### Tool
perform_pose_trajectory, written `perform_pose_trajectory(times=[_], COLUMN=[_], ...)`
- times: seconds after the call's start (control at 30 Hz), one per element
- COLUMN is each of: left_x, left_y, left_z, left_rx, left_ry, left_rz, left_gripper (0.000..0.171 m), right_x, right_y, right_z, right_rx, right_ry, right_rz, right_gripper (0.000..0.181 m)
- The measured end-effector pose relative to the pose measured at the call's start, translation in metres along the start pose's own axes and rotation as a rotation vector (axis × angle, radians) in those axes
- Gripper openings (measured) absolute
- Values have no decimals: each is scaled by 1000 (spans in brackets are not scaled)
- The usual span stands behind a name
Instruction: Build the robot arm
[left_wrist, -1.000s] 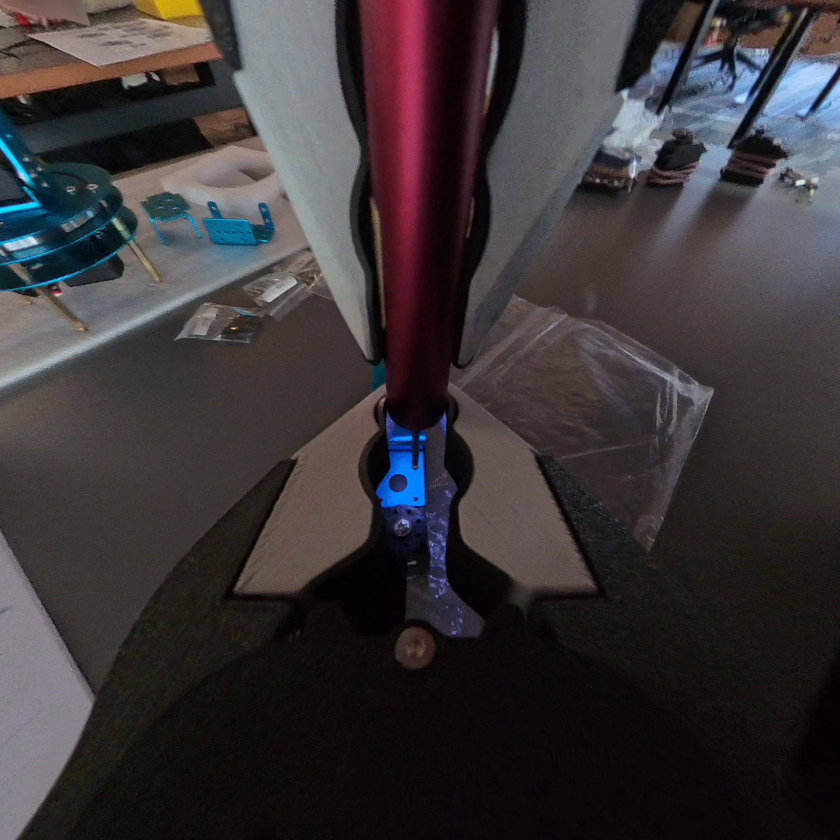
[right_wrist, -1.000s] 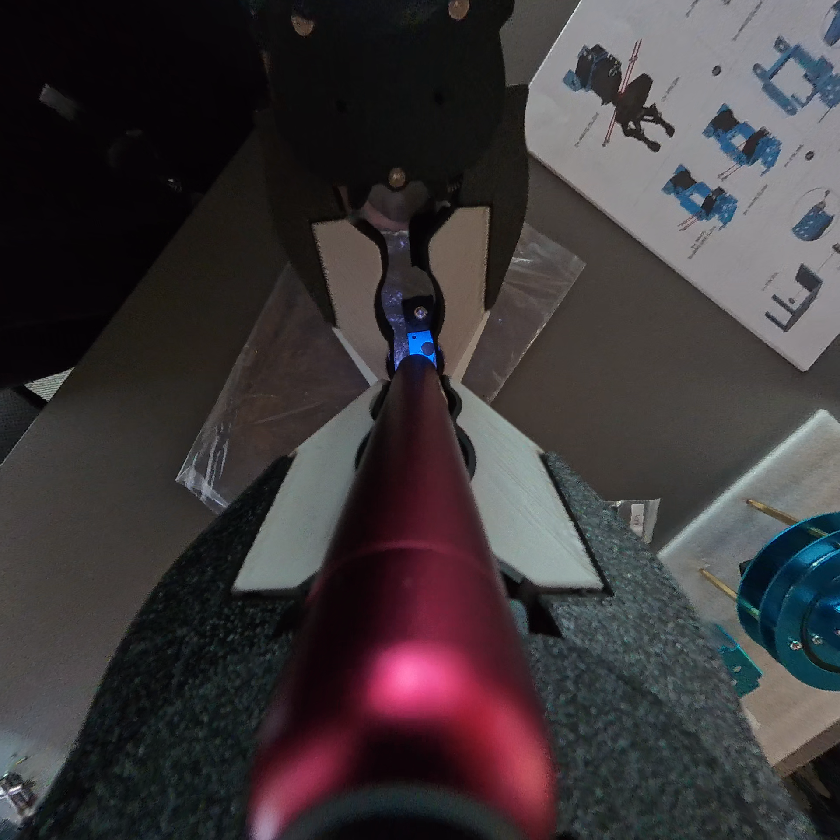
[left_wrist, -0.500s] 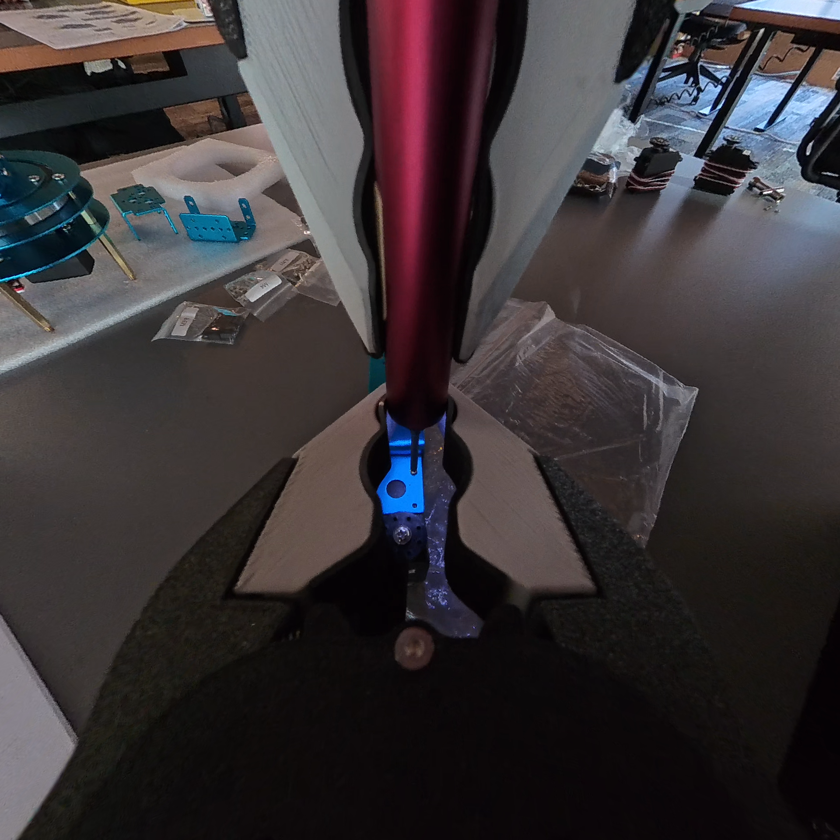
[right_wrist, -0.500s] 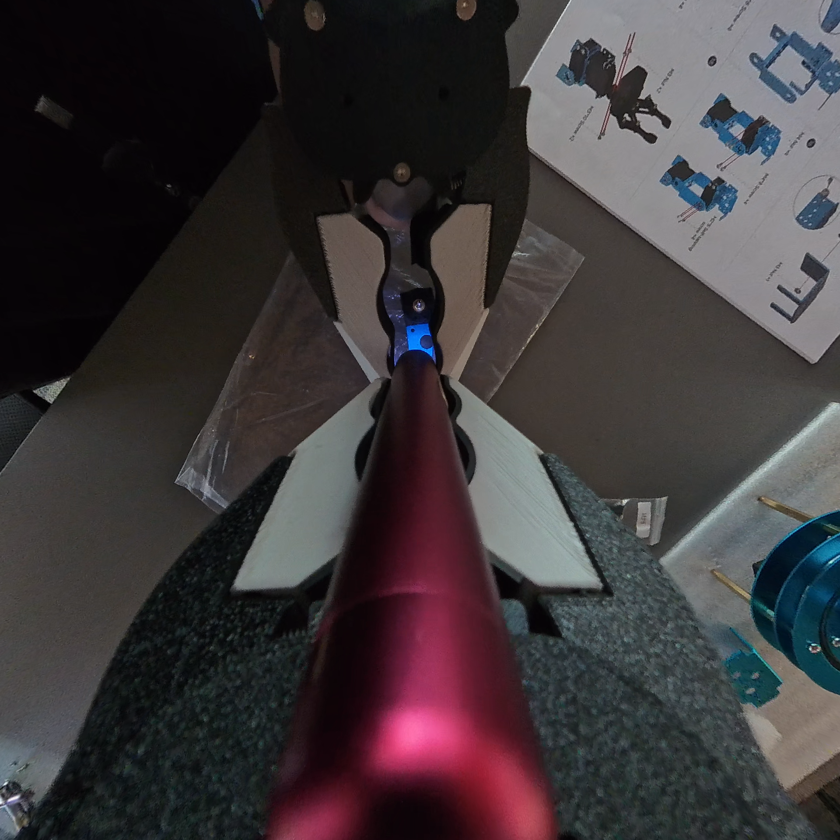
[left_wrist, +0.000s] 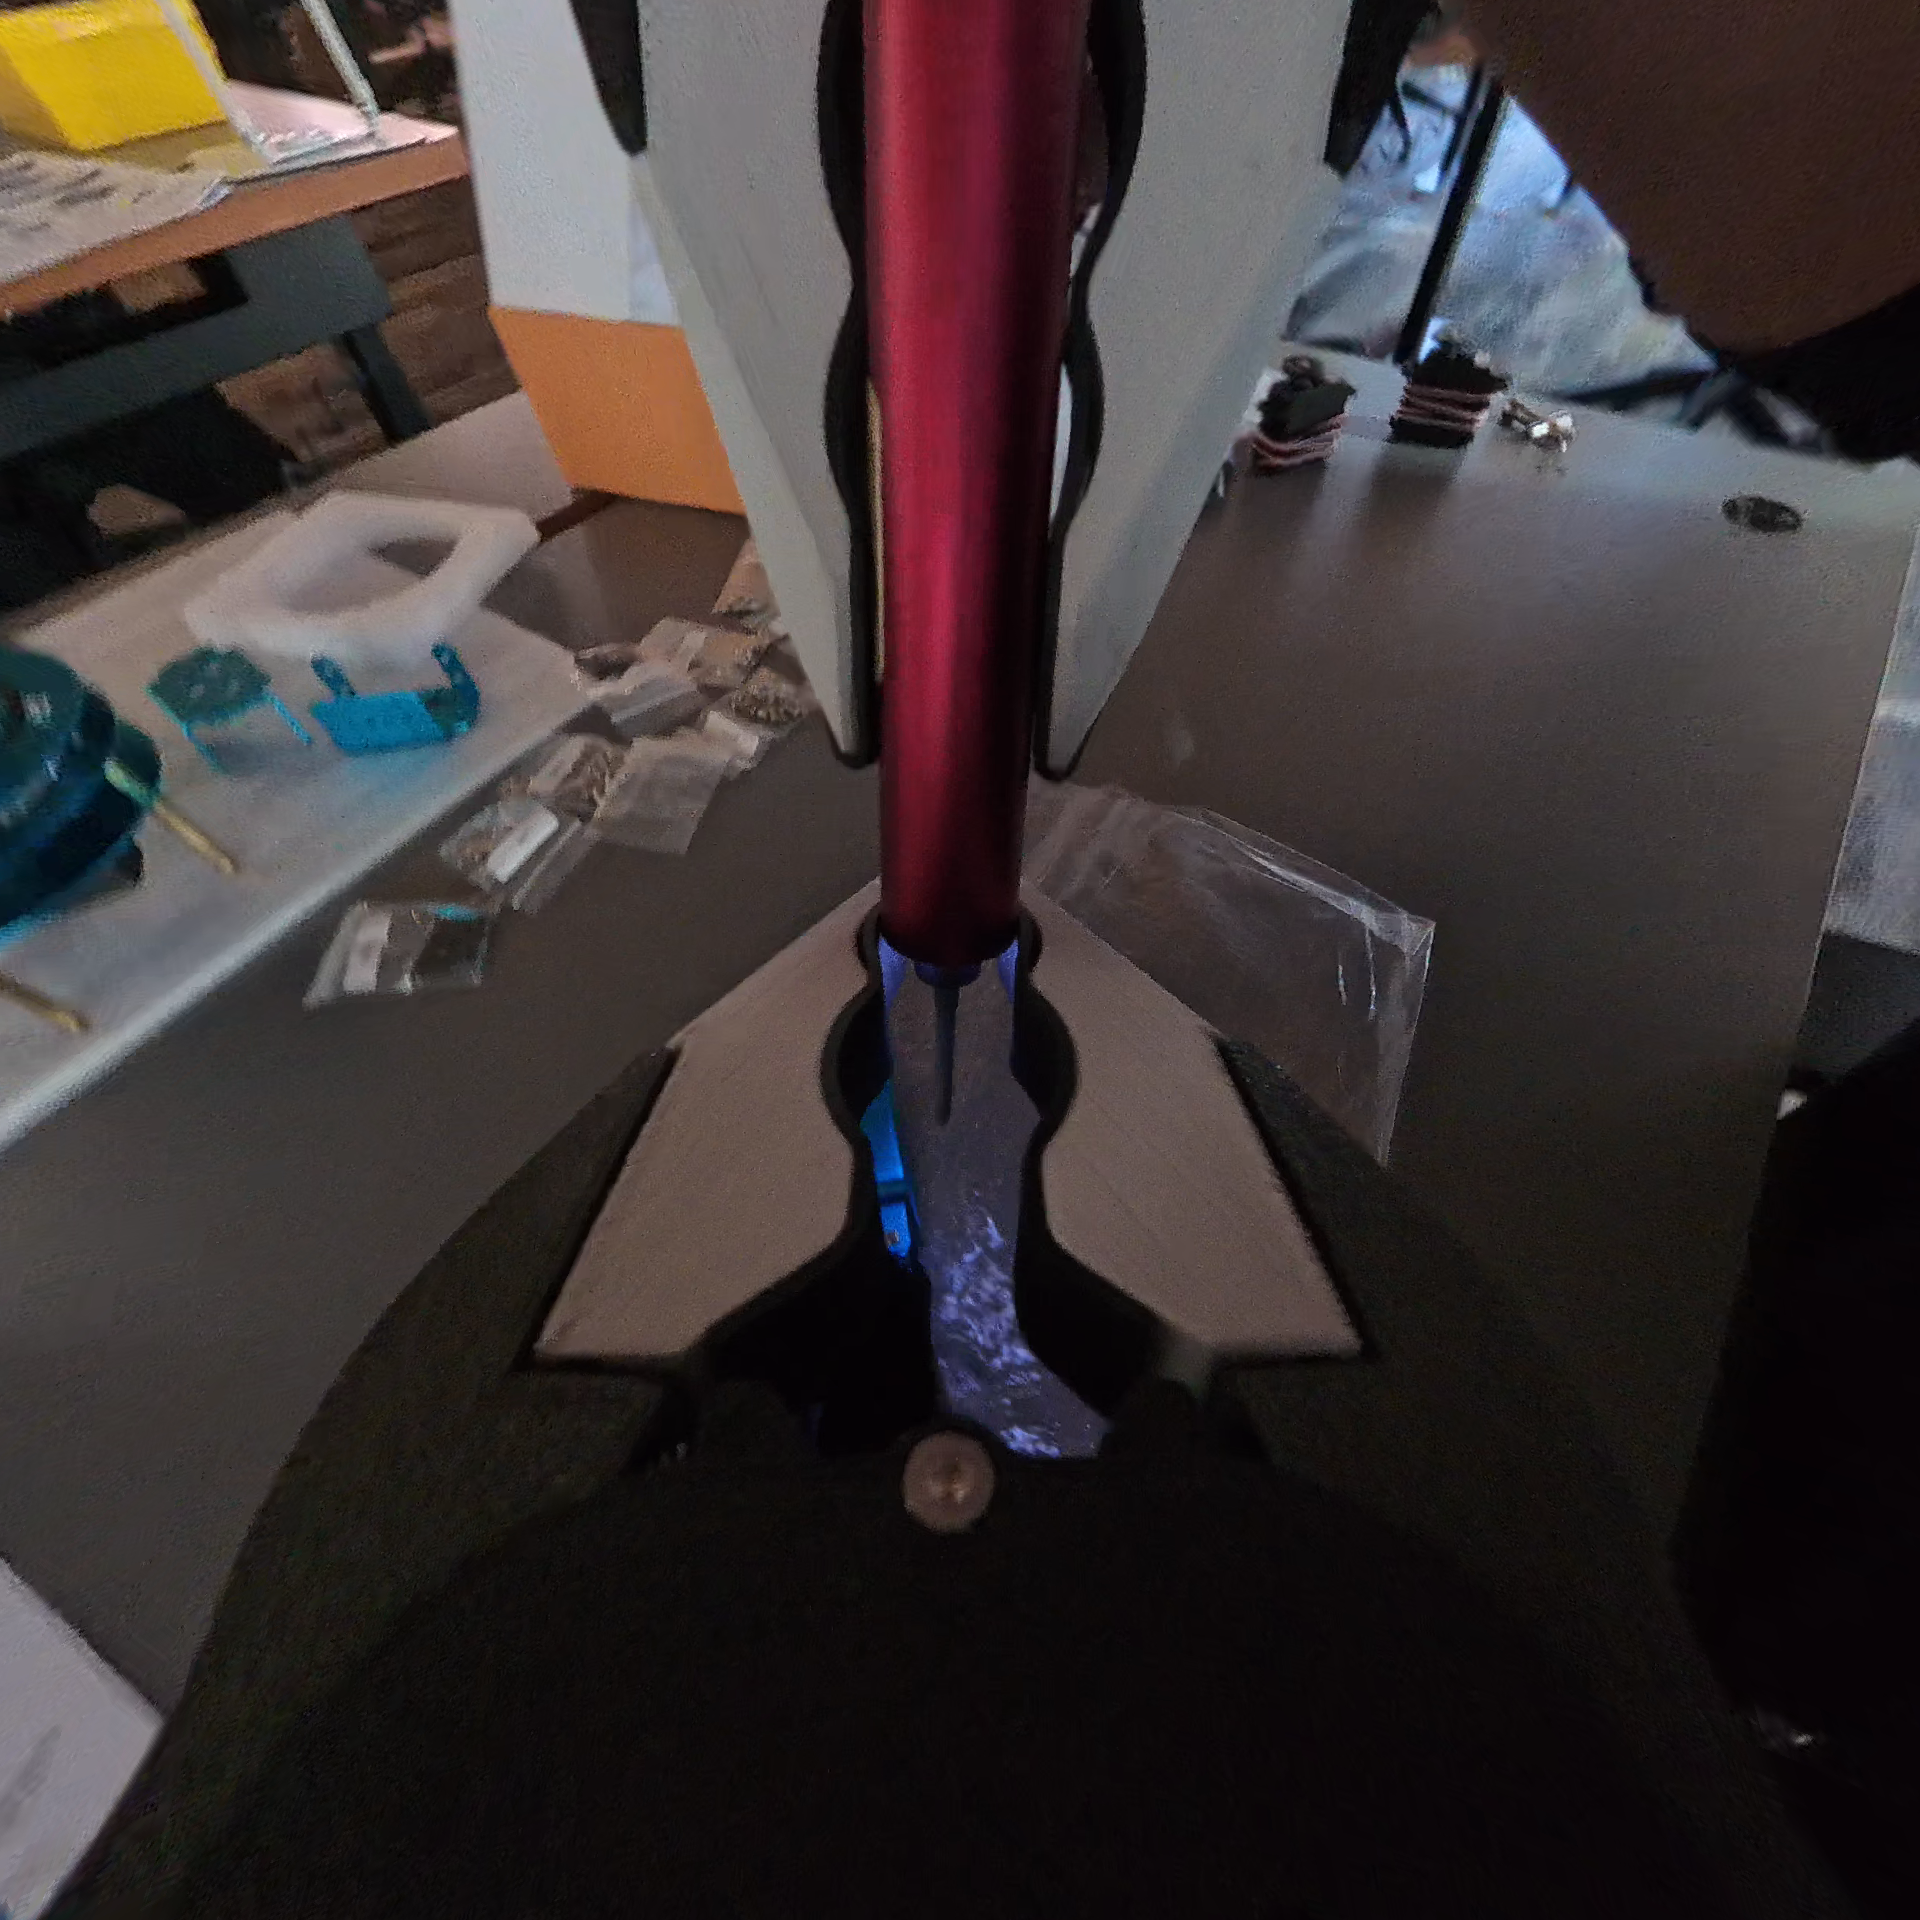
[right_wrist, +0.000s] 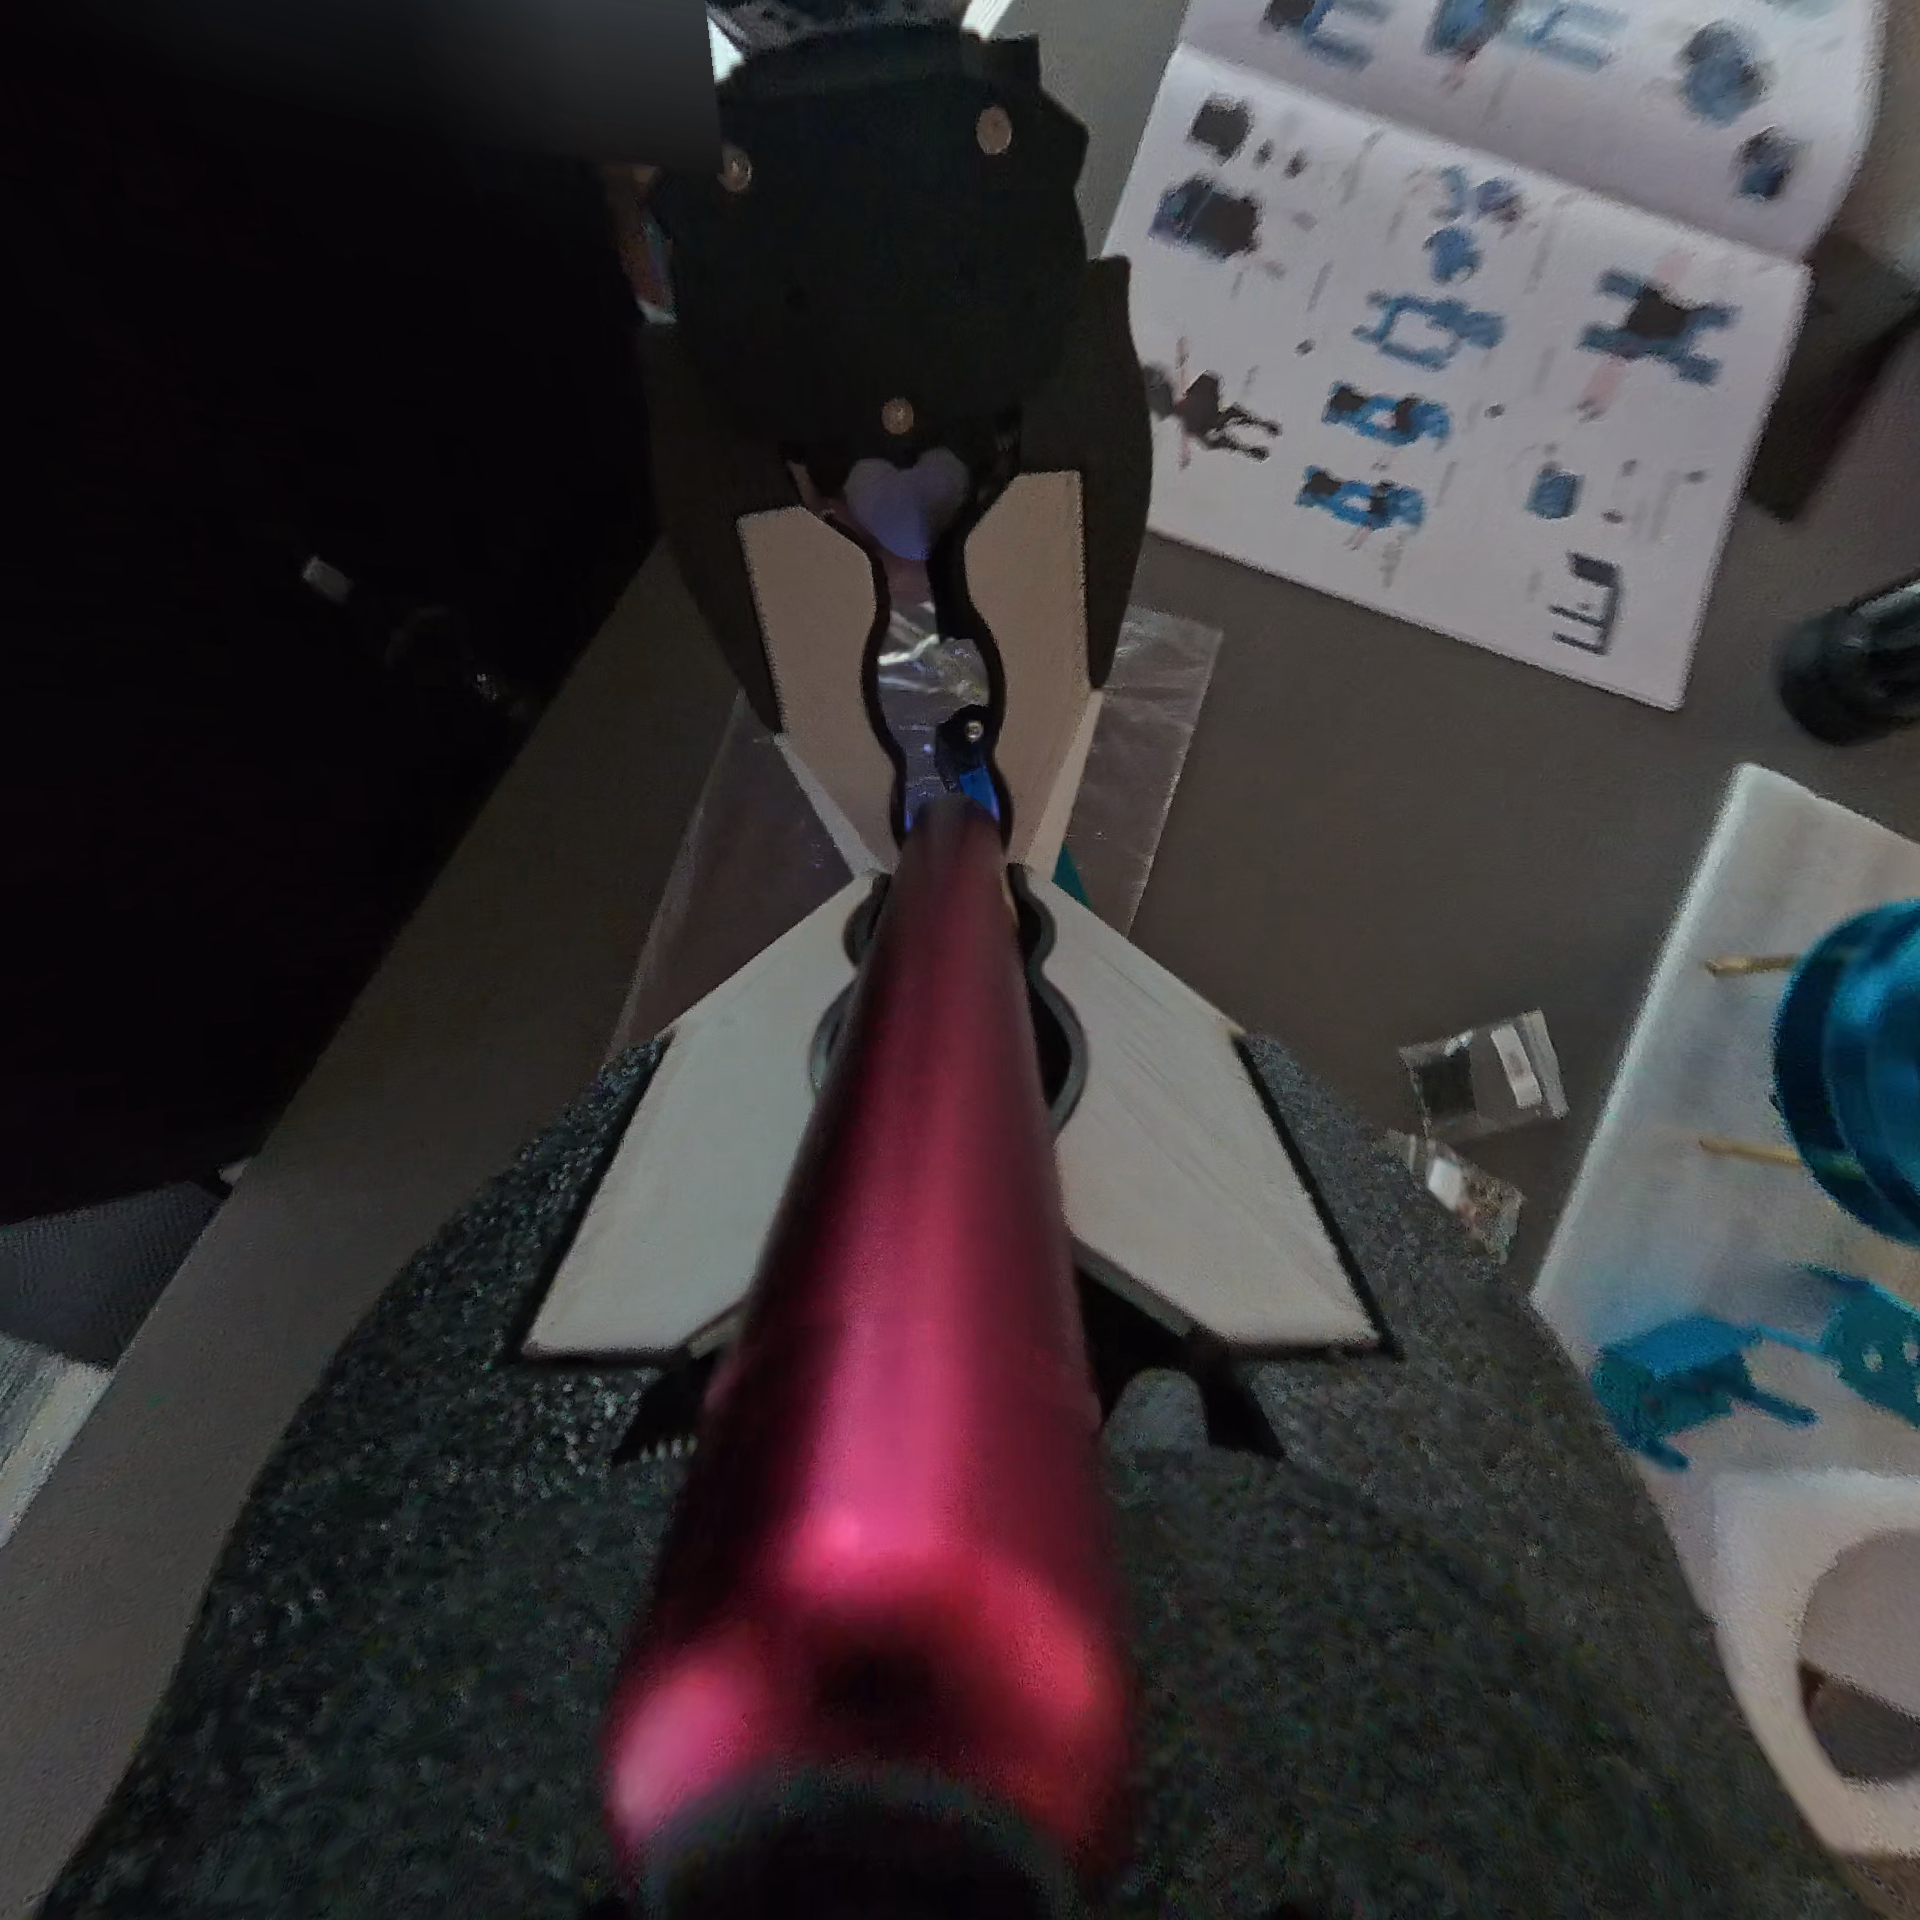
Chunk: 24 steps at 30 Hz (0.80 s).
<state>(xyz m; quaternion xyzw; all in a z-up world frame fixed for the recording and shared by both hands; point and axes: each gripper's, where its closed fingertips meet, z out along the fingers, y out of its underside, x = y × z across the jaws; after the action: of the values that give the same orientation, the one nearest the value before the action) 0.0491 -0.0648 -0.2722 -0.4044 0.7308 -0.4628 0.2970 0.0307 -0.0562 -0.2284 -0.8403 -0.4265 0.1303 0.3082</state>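
Observation:
My left gripper (left_wrist: 951, 935) is shut on a small blue metal bracket (left_wrist: 885, 1164). The bracket has a black round hub with a screw, and it sits edge-on against the left finger. My right gripper (right_wrist: 951, 904) is shut on a red screwdriver (right_wrist: 914, 1247) that points along its fingers. In the left wrist view the screwdriver (left_wrist: 961, 468) comes down from above with the right gripper (left_wrist: 956, 758) around it. Its thin bit (left_wrist: 943, 1049) hangs in the gap just right of the bracket, apart from it. In the right wrist view the left gripper (right_wrist: 940, 810) faces me, with the bracket (right_wrist: 971, 774) at its tips.
A clear plastic bag (left_wrist: 1247, 914) lies on the dark table (left_wrist: 1455, 675) under the grippers. An open picture booklet (right_wrist: 1455, 364) lies at the far right. A white foam sheet (right_wrist: 1766, 987) carries a blue round base (right_wrist: 1849, 1060) and loose blue brackets (left_wrist: 395, 707). Small parts bags (left_wrist: 623, 790) and black servos (left_wrist: 1299, 416) lie around. My hands' fingertips stand some 5 cm from each other.
The bracket has turned from flat-on to edge-on against the left finger. The screwdriver bit has come off it and now shows free beside it. Both views have swung.

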Motion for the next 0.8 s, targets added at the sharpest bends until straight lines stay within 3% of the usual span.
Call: perform_pose_trajectory(times=[0.13, 0.33, 0.53, 0.8], left_x=[13, 43, 57, 52], left_y=[-13, 10, 34, 36], left_z=[20, 71, 114, 140], left_rx=[-120, -370, -557, -764], left_ry=[109, 377, 424, 438], left_rz=[235, 427, 569, 830], left_gripper=[16, 16, 15, 15], right_x=[-21, -66, -101, -120], right_y=[19, 102, 182, 227], right_z=[-41, -64, -47, -27], right_rx=[174, 302, 257, 132], right_ry=[166, 341, 410, 353], right_rz=[88, 289, 424, 510], right_gripper=[26, 20, 13, 34])
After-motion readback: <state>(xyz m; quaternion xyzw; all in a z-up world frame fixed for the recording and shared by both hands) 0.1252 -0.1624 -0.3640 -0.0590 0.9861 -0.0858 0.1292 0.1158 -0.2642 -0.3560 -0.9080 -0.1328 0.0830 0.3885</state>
